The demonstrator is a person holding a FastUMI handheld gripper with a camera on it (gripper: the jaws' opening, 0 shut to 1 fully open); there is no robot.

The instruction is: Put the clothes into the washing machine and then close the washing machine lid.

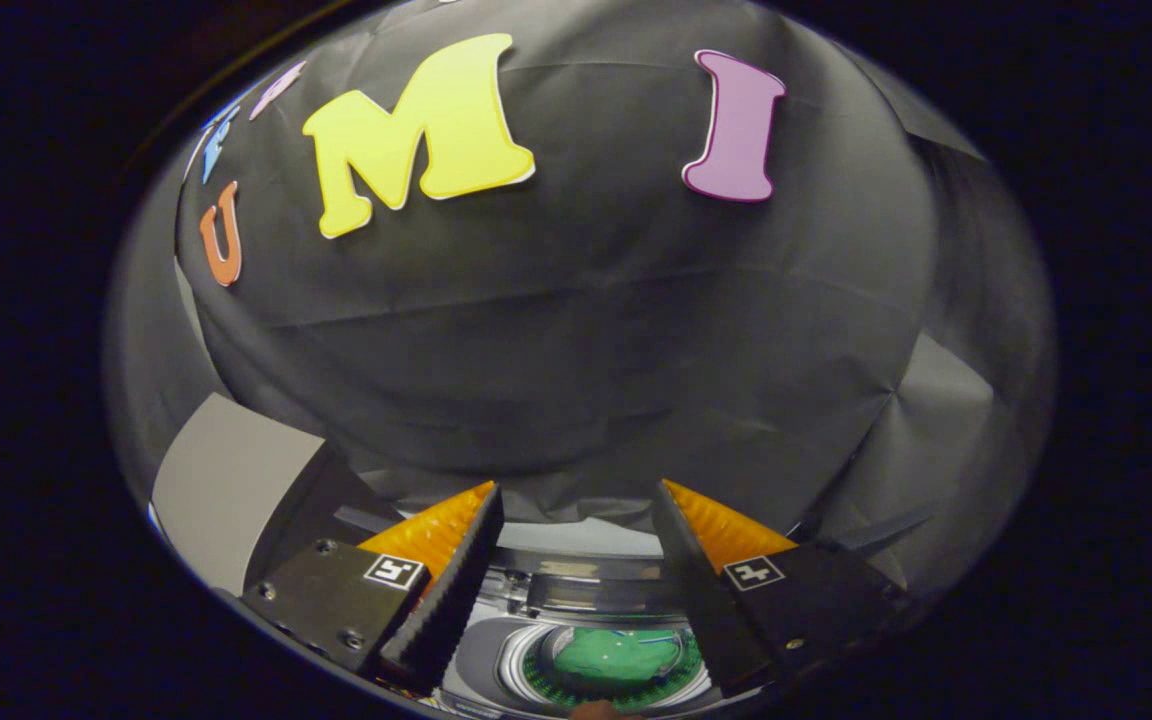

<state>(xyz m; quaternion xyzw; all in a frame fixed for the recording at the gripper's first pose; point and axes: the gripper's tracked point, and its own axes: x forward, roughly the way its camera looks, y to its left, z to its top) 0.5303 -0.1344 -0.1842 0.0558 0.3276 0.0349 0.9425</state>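
My gripper is held high above the washing machine, its fingers spread apart with nothing between them. Down between and below the fingers I see the top of the washing machine with its round drum mouth uncovered. A green piece of clothing lies inside the drum. The lid itself is hidden from me; I cannot tell where it stands.
A grey panel stands to the left of the left finger. The black cloth wall rises straight ahead beyond the fingers, close behind the machine.
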